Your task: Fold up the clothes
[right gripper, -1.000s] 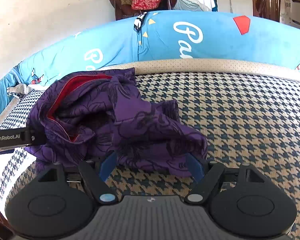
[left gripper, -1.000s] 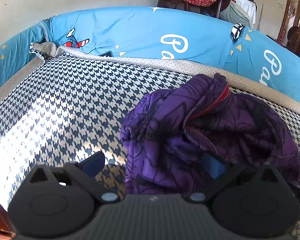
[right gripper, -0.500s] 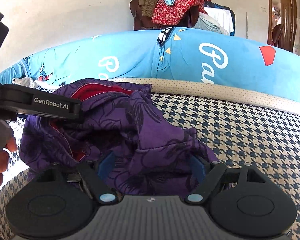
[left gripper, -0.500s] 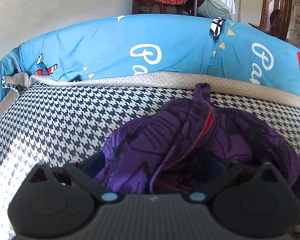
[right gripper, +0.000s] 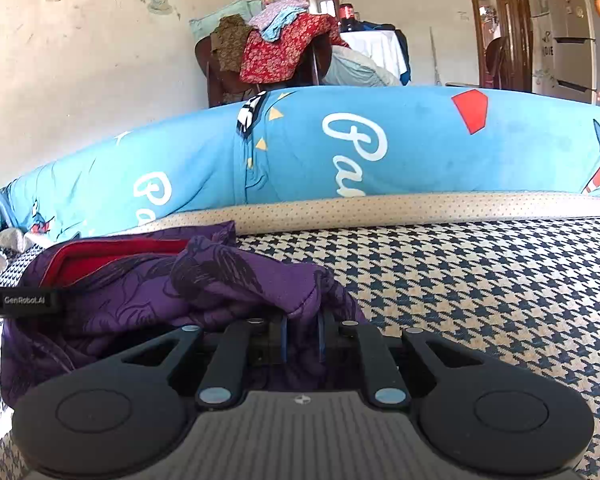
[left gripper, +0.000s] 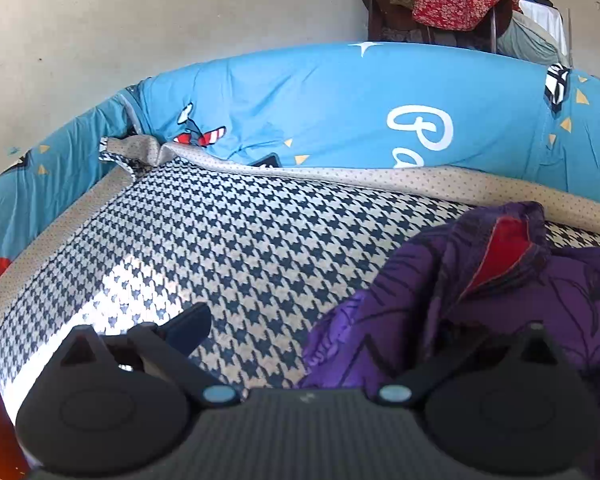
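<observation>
Purple garment (right gripper: 148, 300) is clamped in the just-closed right hand-held gripper (right gripper: 302, 338); the left hand-held gripper (left gripper: 328, 344), its jaws apart, should pinch another edge before lifting.

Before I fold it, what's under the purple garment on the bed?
The purple garment lies crumpled on the houndstooth cover, which shows all around it. The right gripper has just closed on a fold. Anything beneath the heap is covered.
</observation>
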Demonstrator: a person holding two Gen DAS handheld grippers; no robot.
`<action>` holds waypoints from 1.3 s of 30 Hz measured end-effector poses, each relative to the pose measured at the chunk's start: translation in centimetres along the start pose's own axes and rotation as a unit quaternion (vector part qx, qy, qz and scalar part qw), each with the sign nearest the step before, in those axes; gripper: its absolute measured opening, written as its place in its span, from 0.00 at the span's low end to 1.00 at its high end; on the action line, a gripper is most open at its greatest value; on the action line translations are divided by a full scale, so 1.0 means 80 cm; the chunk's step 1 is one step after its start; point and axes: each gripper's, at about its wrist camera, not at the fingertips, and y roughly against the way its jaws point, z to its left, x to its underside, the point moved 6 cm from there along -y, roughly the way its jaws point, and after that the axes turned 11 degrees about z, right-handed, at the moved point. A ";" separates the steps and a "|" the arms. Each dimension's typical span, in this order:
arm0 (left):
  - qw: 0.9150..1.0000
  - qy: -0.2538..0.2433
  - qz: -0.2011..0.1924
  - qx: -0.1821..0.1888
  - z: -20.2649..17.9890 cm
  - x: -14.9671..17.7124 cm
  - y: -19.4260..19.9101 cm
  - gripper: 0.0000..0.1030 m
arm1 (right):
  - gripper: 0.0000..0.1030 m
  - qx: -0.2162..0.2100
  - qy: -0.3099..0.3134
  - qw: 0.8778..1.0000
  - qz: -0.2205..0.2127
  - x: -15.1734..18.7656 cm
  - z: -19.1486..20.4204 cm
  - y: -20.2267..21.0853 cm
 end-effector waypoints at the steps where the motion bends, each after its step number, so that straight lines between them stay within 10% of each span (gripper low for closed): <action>1: 1.000 0.004 -0.003 -0.011 0.006 -0.001 0.000 1.00 | 0.10 0.005 -0.004 1.000 -0.005 -0.003 -0.002 0.002; 11: 0.999 0.039 0.023 -0.006 0.053 0.000 -0.010 1.00 | 0.07 0.052 -0.073 0.995 -0.051 -0.032 -0.050 0.023; 20: 0.998 0.038 -0.045 -0.019 0.058 -0.011 0.027 1.00 | 0.07 0.075 -0.119 0.987 -0.083 -0.051 -0.093 0.048; 24: 0.997 0.034 -0.001 0.064 0.047 -0.006 0.020 1.00 | 0.07 0.084 -0.106 0.986 -0.097 -0.055 -0.088 0.052; 30: 0.992 0.015 0.035 0.123 0.029 0.012 0.013 1.00 | 0.45 0.074 -0.200 0.977 -0.006 -0.033 -0.128 0.024; 39: 0.981 -0.068 0.033 0.177 -0.016 0.043 0.026 1.00 | 0.49 0.036 -0.207 0.978 0.007 -0.031 -0.128 0.042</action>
